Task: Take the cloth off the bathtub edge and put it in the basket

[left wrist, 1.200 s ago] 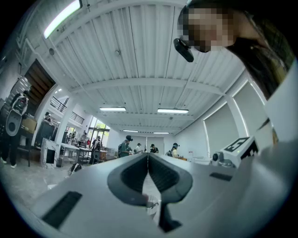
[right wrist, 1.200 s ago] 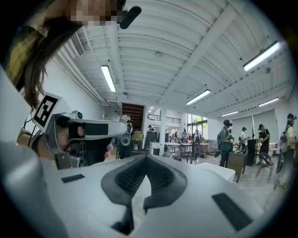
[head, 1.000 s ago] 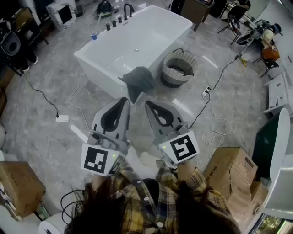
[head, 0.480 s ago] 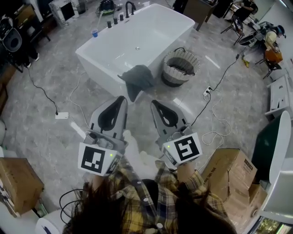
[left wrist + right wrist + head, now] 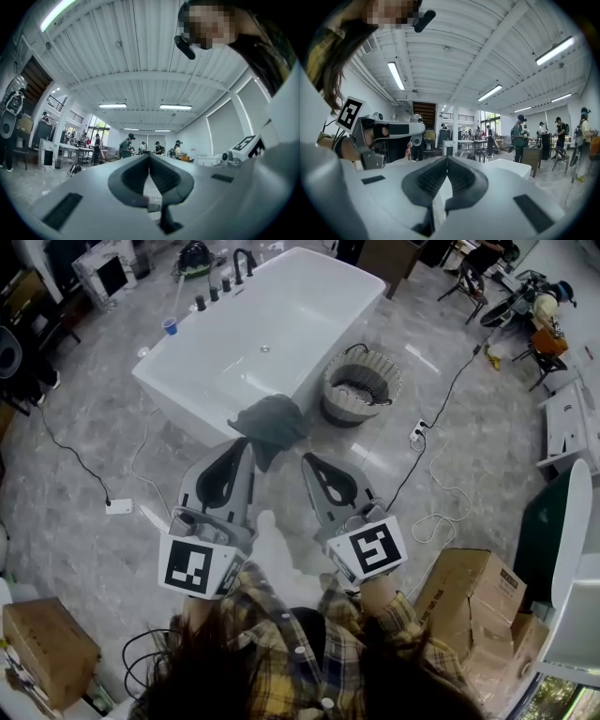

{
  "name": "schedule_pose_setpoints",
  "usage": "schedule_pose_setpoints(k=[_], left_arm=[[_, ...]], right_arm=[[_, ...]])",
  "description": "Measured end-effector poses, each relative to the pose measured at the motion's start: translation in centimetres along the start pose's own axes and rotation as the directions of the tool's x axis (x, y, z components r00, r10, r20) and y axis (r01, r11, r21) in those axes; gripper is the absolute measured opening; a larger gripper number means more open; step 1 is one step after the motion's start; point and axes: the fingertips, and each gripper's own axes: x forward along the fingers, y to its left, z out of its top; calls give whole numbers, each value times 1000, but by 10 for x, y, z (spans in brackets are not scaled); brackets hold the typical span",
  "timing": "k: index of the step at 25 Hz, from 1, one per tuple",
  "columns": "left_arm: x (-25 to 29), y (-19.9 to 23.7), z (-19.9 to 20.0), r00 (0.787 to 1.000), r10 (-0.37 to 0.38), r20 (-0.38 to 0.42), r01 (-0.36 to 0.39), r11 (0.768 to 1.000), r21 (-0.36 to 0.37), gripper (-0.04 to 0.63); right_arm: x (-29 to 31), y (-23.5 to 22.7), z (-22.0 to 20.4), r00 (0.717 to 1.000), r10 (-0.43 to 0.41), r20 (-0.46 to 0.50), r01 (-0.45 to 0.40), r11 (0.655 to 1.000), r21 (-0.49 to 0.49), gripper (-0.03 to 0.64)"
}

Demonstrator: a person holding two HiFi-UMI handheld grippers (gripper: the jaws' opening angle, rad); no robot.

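Holding my left gripper (image 5: pixel 244 442) and right gripper (image 5: pixel 306 458) side by side, jaws pressed together on nothing; cloth (image 5: pixel 269 418) drapes the tub (image 5: pixel 298 307) edge (basket (image 5: pixel 382 365) just beside).

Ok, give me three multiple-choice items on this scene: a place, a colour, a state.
1. The cloth lies: A over the bathtub edge; B in the basket; C down inside the tub.
2. The cloth is: A white; B dark grey; C red.
3. The left gripper and right gripper are: A both shut, empty; B both wide open; C shut on the cloth.
Key: A, it drapes the rim, outside the basket; B, grey against the white tub; A, jaws meet with nothing between.
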Motion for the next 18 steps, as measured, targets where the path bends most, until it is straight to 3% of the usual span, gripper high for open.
schedule_pose_setpoints(k=[9, 18], left_arm=[[89, 76, 3, 999, -34, 19, 34, 999, -1, 20], [115, 130, -10, 999, -54, -1, 54, 998, -17, 20]], right_arm=[[101, -56, 8, 1000, -6, -1, 6, 1000, 13, 15], [154, -74, -4, 998, -62, -26, 63, 997, 45, 15]])
